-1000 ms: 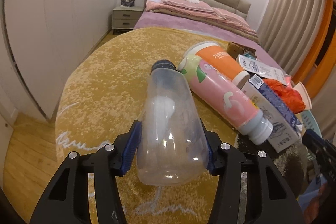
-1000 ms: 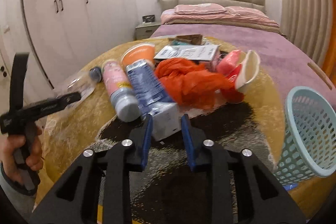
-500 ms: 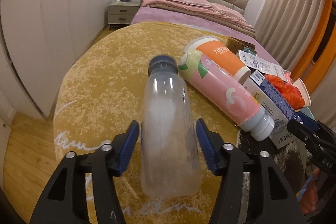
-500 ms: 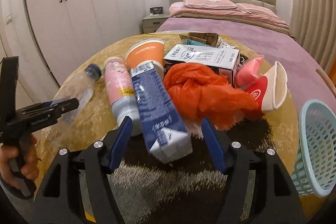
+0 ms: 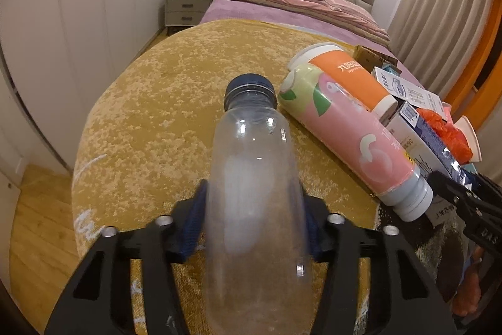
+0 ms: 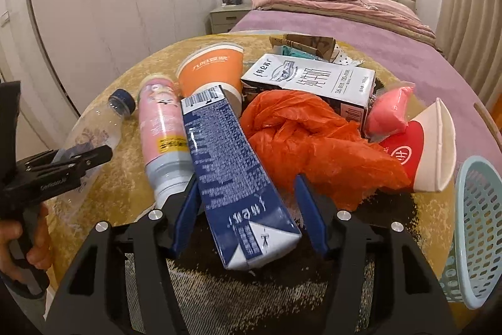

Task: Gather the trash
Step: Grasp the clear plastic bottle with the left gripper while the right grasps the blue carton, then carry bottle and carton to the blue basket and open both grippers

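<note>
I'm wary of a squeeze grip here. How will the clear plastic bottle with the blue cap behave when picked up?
The clear bottle looks empty, so it is probably very light. Its thin see-through wall may buckle as the left gripper closes on its sides. Round and lying on its side on the yellow tablecloth, it could roll or slip if released.

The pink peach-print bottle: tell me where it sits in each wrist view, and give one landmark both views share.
Left wrist view: the pink bottle lies right of centre, white cap toward the lower right, beside the clear bottle.
Right wrist view: the pink bottle lies left of centre, just left of the blue carton.
Shared landmark: the orange cup, right behind it.
</note>
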`<state>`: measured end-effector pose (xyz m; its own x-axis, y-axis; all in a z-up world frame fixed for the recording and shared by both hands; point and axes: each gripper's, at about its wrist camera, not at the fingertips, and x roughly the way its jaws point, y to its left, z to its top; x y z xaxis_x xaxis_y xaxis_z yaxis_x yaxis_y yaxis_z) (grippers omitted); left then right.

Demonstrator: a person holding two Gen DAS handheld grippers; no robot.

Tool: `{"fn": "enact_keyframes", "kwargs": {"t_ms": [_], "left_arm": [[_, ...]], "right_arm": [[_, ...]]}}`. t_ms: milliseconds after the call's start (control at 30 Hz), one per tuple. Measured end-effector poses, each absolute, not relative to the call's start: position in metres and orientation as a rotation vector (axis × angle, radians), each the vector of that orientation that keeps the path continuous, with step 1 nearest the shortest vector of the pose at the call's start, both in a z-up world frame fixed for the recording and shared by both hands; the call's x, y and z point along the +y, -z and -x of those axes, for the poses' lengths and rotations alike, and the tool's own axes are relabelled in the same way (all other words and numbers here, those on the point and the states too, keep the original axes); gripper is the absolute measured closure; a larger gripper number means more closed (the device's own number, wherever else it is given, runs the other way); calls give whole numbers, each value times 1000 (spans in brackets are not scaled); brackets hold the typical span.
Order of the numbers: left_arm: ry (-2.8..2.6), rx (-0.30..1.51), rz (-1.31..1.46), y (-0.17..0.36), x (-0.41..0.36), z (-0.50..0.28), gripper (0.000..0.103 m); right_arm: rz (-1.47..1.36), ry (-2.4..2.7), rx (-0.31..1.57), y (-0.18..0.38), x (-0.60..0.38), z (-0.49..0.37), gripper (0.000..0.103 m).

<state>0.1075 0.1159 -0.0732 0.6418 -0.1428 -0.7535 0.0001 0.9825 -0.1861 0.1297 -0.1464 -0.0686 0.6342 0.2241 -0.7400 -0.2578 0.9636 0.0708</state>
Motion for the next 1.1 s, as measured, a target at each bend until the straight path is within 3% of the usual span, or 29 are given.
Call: {"fn": "enact_keyframes", "kwargs": {"t_ms": [33, 167, 233, 700, 1100], "left_arm": [[83, 869, 180, 73, 117, -107, 58], [100, 833, 204, 66, 120, -99, 58], [111, 807, 220, 58, 122, -93, 58], [252, 623, 221, -12, 80, -62, 58], [508, 479, 79, -72, -47, -69, 58]], "right_arm": [[43, -277, 845, 70, -146, -130, 47], [45, -317, 843, 69, -145, -123, 65], [61, -307, 812, 63, -143, -115, 68], [-76, -254, 592, -5, -196, -52, 68], [-214, 109, 424, -43, -331, -1, 68]]}}
